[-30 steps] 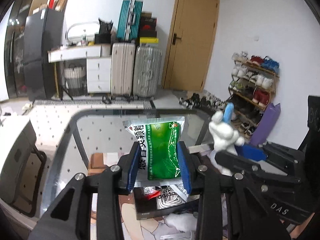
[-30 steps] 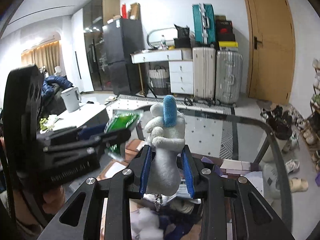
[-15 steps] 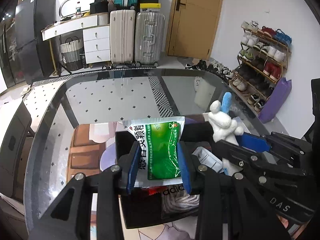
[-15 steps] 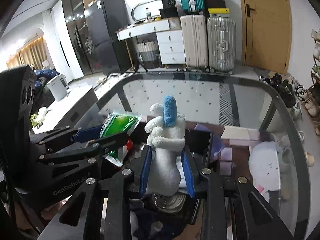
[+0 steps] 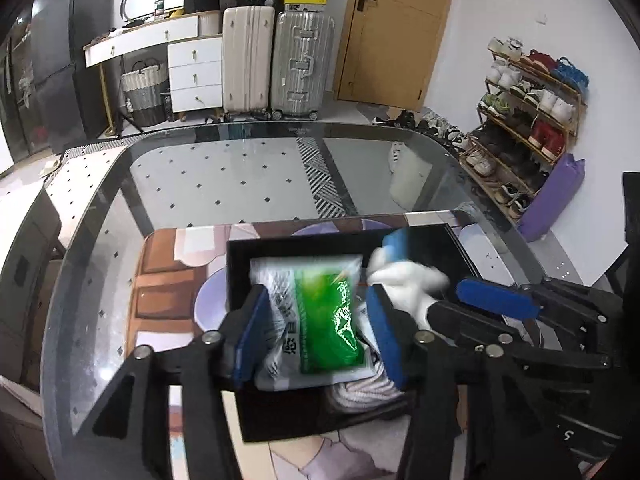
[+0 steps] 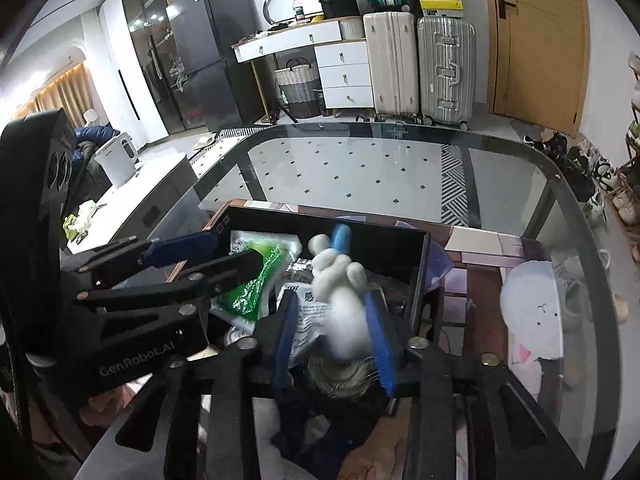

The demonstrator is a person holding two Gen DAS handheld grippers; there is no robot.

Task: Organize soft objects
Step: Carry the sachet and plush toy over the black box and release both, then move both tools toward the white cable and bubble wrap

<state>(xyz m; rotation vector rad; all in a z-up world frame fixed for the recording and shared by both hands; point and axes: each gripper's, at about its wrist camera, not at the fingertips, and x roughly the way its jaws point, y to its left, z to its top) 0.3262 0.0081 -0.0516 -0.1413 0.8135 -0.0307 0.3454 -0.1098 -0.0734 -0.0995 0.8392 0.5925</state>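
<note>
A black open box (image 5: pixel 304 242) (image 6: pixel 360 226) sits on a patterned mat on the glass table. My left gripper (image 5: pixel 318 336) hangs over it, its jaws opening. A green and white packet (image 5: pixel 324 316) (image 6: pixel 256 280) lies blurred between the blue pads, loose and dropping into the box. My right gripper (image 6: pixel 334 340) is beside it on the right, its jaws opening too. A white plush toy with a blue tip (image 6: pixel 342 280) (image 5: pixel 404 284) is blurred between its fingers, with a gap to the left pad. In the left wrist view, the right gripper's blue pad (image 5: pixel 496 300) shows.
The box also holds a striped cloth (image 5: pixel 360 394) and a silvery printed packet (image 6: pixel 308 316). A white round plush (image 6: pixel 532 316) lies on the mat to the right. Bare glass table (image 5: pixel 248 172) stretches beyond the box. Suitcases (image 5: pixel 276 60) and a shoe rack (image 5: pixel 528 112) stand far off.
Both grippers came down over the black box and tilted toward it. Then their jaws parted, and the green packet and the white plush slipped down between the pads.
</note>
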